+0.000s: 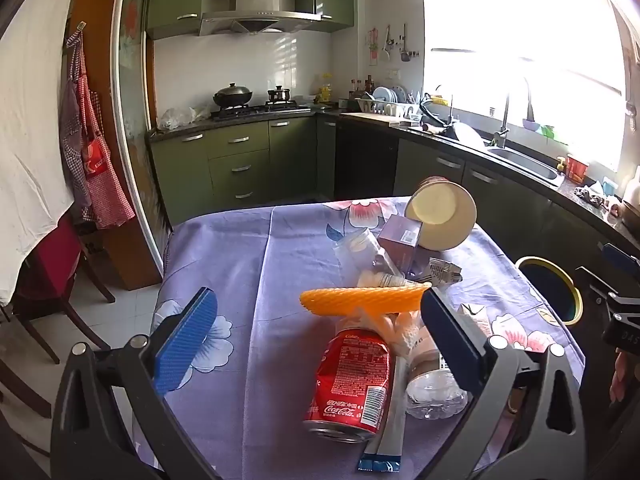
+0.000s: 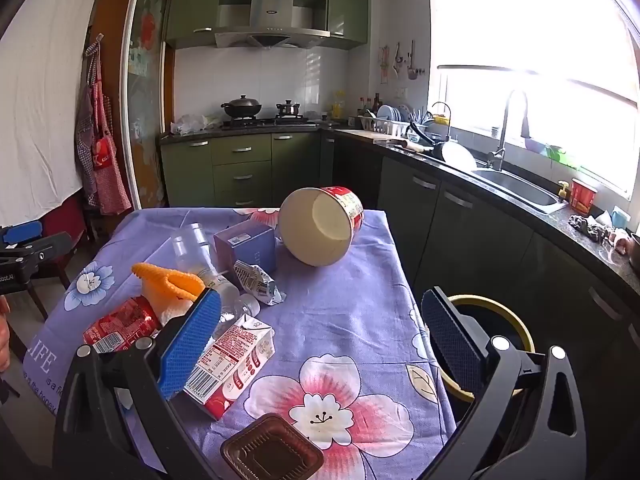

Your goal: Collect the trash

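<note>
Trash lies in a heap on a table with a purple flowered cloth (image 1: 248,264). In the left wrist view a dented red cola can (image 1: 350,384) lies between the wide-apart fingers of my left gripper (image 1: 320,344), which is open and holds nothing. Behind the can are an orange foam net (image 1: 360,300), a crushed clear bottle (image 1: 432,388), a purple box (image 1: 400,240) and a tipped paper bucket (image 1: 440,216). My right gripper (image 2: 324,344) is open over the cloth (image 2: 340,312). A red and white carton (image 2: 232,364) lies by its left finger, a brown plastic tray (image 2: 272,450) below.
A dark bin with a yellow rim (image 2: 496,332) stands on the floor off the table's right edge; it also shows as the bin (image 1: 552,288) in the left wrist view. Kitchen counters and a sink (image 2: 516,188) run along the right. A chair (image 1: 52,280) stands at the left.
</note>
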The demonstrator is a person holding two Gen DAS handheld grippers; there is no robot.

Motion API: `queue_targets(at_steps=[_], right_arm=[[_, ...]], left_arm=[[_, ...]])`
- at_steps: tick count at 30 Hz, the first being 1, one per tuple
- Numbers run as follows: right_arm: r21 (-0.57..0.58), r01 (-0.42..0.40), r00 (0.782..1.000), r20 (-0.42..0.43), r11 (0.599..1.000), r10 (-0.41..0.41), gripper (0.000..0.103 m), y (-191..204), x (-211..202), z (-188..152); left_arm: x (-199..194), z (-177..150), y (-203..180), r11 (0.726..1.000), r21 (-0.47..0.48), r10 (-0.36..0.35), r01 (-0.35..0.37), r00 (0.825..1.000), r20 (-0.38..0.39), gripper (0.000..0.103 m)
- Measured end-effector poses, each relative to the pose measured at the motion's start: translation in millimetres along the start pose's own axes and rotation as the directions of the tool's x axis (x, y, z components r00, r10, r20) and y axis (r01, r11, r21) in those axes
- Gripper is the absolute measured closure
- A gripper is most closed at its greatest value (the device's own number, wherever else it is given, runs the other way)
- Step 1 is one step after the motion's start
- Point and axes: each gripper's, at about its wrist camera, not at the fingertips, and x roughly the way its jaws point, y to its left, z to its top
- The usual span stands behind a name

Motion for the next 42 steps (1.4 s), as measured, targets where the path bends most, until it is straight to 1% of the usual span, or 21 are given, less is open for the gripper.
queue_targets(at_steps=[19,22,42], right_arm=[[0.007,-0.006,1.0,0.006,1.0,0.006,0.004,-0.6,-2.2,-1.1],[0.007,-0.007,1.0,0.002,1.0,0.007,0.004,-1.5,-1.3,-0.4],[0.007,-0.005,1.0,-0.002,1.0,0.005,0.004,-0.8,0.3,-0.2]], left_arm=[[4.6,-5.3,-2.1,1.0,0.016,0.001,-0.001,1.0,-0.006,0.006],[4.2,-1.6,-0.9,1.0,0.015,-0.003,0.003,1.0,-0.009,0.006],[1.3,-1.8,-6.5,1.0,0.018,-0.007,0.007,1.0,-0.017,0.006]])
